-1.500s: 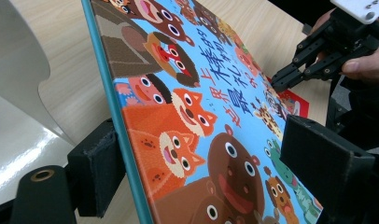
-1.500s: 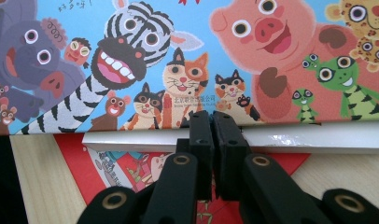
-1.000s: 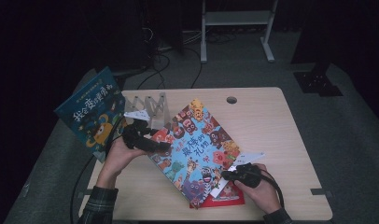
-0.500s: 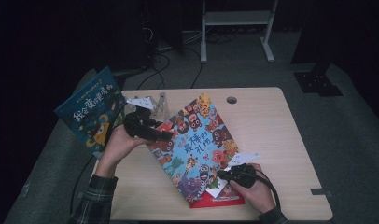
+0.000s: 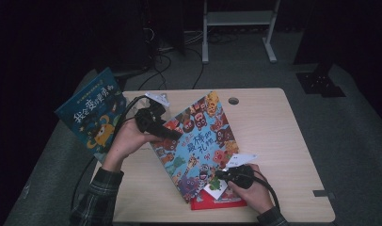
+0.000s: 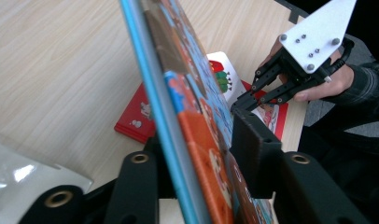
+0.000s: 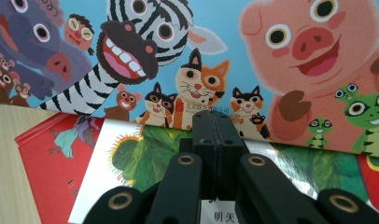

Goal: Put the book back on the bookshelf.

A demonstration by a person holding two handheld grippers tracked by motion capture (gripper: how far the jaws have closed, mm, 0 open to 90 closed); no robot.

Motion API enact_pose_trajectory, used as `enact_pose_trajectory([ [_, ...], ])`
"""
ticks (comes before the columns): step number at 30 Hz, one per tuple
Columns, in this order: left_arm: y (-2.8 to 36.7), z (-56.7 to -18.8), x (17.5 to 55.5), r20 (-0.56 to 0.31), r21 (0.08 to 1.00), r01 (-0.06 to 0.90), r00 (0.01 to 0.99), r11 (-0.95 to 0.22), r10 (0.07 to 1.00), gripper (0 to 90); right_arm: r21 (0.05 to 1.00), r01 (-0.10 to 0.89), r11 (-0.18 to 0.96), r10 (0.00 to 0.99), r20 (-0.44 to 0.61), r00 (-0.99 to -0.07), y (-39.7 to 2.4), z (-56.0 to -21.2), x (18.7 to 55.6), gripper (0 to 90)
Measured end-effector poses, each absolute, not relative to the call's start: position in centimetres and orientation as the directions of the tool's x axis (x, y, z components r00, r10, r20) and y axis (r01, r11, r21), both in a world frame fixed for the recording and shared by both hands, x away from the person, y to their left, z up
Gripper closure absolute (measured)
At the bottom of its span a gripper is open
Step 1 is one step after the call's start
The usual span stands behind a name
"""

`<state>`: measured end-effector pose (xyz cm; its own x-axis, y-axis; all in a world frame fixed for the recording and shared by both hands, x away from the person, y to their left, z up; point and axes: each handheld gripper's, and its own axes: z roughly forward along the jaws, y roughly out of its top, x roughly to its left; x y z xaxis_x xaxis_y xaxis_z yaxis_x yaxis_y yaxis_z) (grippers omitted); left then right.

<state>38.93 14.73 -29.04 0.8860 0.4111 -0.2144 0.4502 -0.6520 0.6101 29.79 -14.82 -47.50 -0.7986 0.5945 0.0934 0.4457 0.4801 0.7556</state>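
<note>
On the table (image 5: 274,141), left gripper (image 5: 172,135) clamps animal book (image 5: 198,141).

Jaws pressed together, seemingly empty, against animal picture book (image 7: 225,60) edge, above red book (image 7: 52,158).

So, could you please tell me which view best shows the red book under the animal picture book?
The left gripper view: the red book lies flat on the table. The right gripper view shows one corner, and the high view a bottom strip.

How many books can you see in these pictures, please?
3: the animal-cover book tilted up mid-table, the red book flat beneath its near edge, the dark blue book off the table's left edge; others may be hidden.
</note>
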Motion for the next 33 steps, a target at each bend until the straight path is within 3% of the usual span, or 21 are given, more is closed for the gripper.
enact_pose_trajectory([
  [6, 14.6, -28.1, 39.0, -0.229, 0.585, 0.462, 0.883, -0.667, 0.41, 67.9, 0.767, 0.42, 0.485, 0.582, 0.075, -0.809, -14.1, -47.6, 29.8, 85.0],
  [12, 14.7, -27.2, 38.9, -0.242, 0.552, 0.467, 0.883, -0.691, 0.403, 71.5, 0.788, 0.419, 0.45, 0.61, 0.071, -0.789, -15.3, -47.7, 30.1, 73.1],
  [18, 14.7, -25.9, 38.6, -0.233, 0.522, 0.466, 0.884, -0.714, 0.406, 75.2, 0.831, 0.429, 0.353, 0.735, 0.038, -0.677, -19.8, -47.4, 31.3, 61.2],
  [21, 14.6, -25.3, 38.4, -0.221, 0.505, 0.463, 0.885, -0.728, 0.409, 76.9, 0.835, 0.468, 0.29, 0.83, 0.025, -0.558, -23.1, -47.7, 32.5, 48.5],
  [22, 14.6, -25.3, 38.4, -0.221, 0.505, 0.463, 0.885, -0.728, 0.409, 77.3, 0.835, 0.468, 0.29, 0.83, 0.025, -0.558, -23.1, -47.7, 32.5, 48.5],
  [23, 14.6, -25.1, 38.3, -0.217, 0.5, 0.463, 0.885, -0.732, 0.412, 77.7, 0.833, 0.492, 0.256, 0.874, 0.019, -0.486, -24.8, -48.1, 33.2, 43.8],
  [29, 14.5, -24.5, 38.0, -0.199, 0.478, 0.447, 0.893, -0.756, 0.403, 79.4, 0.804, 0.552, 0.222, 0.93, -0.004, -0.368, -27.7, -48.9, 35.1, 38.4],
  [33, 14.5, -24.2, 37.7, -0.189, 0.473, 0.437, 0.899, -0.765, 0.396, 80.4, 0.796, 0.564, 0.218, 0.94, -0.017, -0.341, -28.4, -49.1, 35.7, 37.0],
])
